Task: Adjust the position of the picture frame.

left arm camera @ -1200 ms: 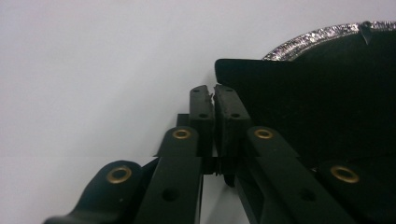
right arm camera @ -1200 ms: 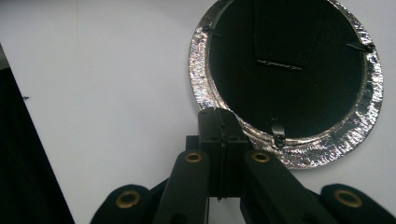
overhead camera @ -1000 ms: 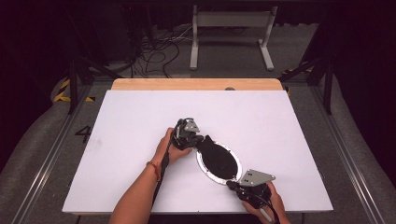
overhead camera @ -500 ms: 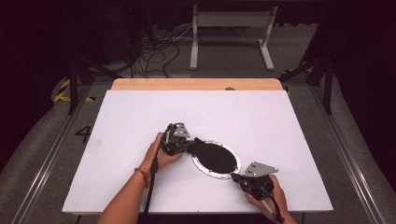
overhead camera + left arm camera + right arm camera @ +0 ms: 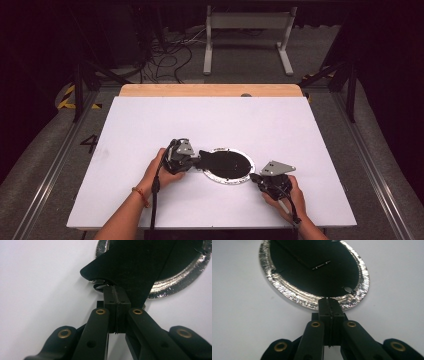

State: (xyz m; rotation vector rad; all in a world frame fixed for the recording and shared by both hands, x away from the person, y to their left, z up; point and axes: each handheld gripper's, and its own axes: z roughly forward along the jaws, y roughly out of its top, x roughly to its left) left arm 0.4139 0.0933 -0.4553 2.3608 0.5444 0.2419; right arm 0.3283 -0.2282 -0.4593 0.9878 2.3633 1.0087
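Foil tray, silver-rimmed with a black flap over it, sits nearer my edge of the white table than a second ago, dragged leftward. My left gripper, closed, pinches the flap's end; my right gripper, also closed, grips the tray's near rim, so I judge we're repositioning it together.

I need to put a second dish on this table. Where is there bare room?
The far half of the white table, up to its wooden edge strip, is bare, and so are the left and right margins. The near middle is crowded: the oval foil-rimmed black tray lies between the left gripper and the right gripper.
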